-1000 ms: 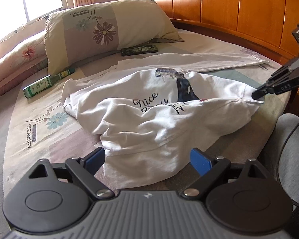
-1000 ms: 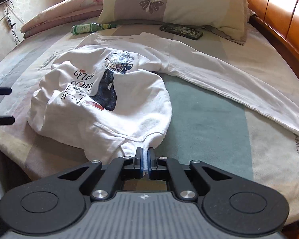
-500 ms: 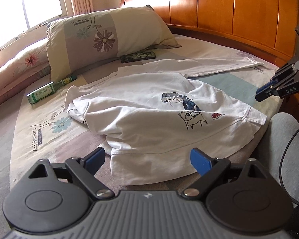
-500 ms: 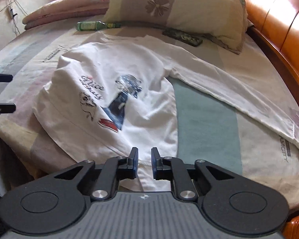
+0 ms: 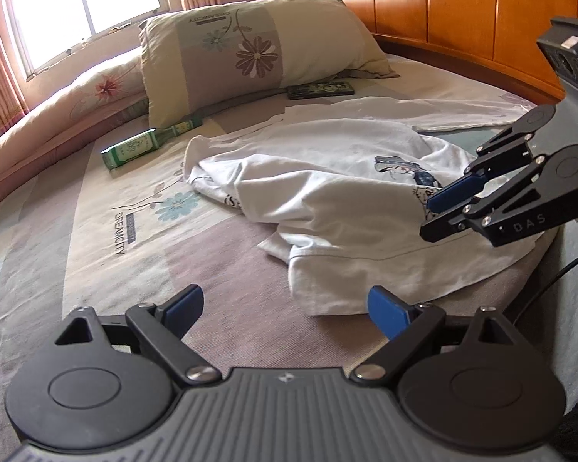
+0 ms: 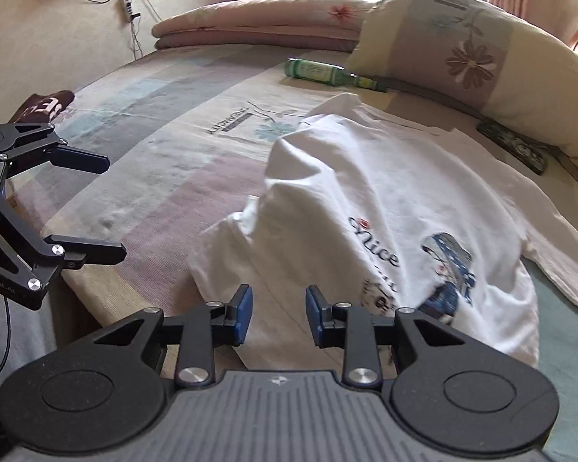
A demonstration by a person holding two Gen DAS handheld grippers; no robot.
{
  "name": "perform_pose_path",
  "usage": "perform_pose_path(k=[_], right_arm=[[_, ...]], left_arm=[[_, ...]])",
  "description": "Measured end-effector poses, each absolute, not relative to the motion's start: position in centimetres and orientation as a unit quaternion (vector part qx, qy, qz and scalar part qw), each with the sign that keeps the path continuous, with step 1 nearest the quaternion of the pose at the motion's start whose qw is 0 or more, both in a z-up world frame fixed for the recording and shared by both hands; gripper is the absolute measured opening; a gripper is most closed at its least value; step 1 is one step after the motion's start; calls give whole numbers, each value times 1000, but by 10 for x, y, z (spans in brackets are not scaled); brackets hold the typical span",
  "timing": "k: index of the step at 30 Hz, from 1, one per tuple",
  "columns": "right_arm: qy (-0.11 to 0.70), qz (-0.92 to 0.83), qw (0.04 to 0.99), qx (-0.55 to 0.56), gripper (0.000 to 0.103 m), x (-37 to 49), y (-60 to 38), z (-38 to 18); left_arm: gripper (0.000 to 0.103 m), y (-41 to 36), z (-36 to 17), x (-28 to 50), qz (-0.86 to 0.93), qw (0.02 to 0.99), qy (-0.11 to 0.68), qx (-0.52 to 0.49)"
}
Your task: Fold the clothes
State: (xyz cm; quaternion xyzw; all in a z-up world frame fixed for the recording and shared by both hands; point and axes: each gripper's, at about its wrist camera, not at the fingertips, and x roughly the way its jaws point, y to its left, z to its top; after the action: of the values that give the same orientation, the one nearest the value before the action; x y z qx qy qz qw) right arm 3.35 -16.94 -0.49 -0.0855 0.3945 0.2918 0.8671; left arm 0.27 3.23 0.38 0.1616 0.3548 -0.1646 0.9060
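A white long-sleeved shirt [image 5: 339, 192] with a dark print lies crumpled on the bed, its hem near the front edge and one sleeve stretched toward the headboard. In the right wrist view the same shirt [image 6: 404, 200] shows the word "Nice". My left gripper [image 5: 285, 308] is open, low over the bedsheet just left of the hem, holding nothing. Open too, my right gripper [image 6: 277, 317] hovers above the shirt's lower corner, empty. Each gripper shows in the other's view: the right gripper [image 5: 439, 211] at the right, the left gripper [image 6: 111, 208] at the left.
A green glass bottle [image 5: 146, 144] lies beside a flowered pillow [image 5: 250, 50]. A dark flat case [image 5: 321, 89] rests below the pillow. The wooden headboard [image 5: 462, 4] curves behind. A dark brown garment [image 6: 44, 106] sits at the bed's far left. A folded quilt [image 6: 258, 19] lies by the wall.
The right gripper let go of the shirt's hem, opened wider and swung left over the shirt. The shirt settled, more bunched on its left side. My left gripper stayed open.
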Motion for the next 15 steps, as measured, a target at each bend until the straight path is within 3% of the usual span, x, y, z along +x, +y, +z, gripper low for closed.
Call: perform_pose_path(k=[7, 11, 15], right_arm=[[401, 288, 856, -154, 39, 61, -95, -16], [408, 323, 836, -175, 52, 67, -63, -24], [415, 358, 814, -196, 54, 74, -31, -32]], left_arm=[[92, 72, 6, 8, -118, 914, 358, 151], [92, 93, 11, 10, -101, 920, 351, 144], [92, 108, 14, 13, -90, 925, 345, 129]])
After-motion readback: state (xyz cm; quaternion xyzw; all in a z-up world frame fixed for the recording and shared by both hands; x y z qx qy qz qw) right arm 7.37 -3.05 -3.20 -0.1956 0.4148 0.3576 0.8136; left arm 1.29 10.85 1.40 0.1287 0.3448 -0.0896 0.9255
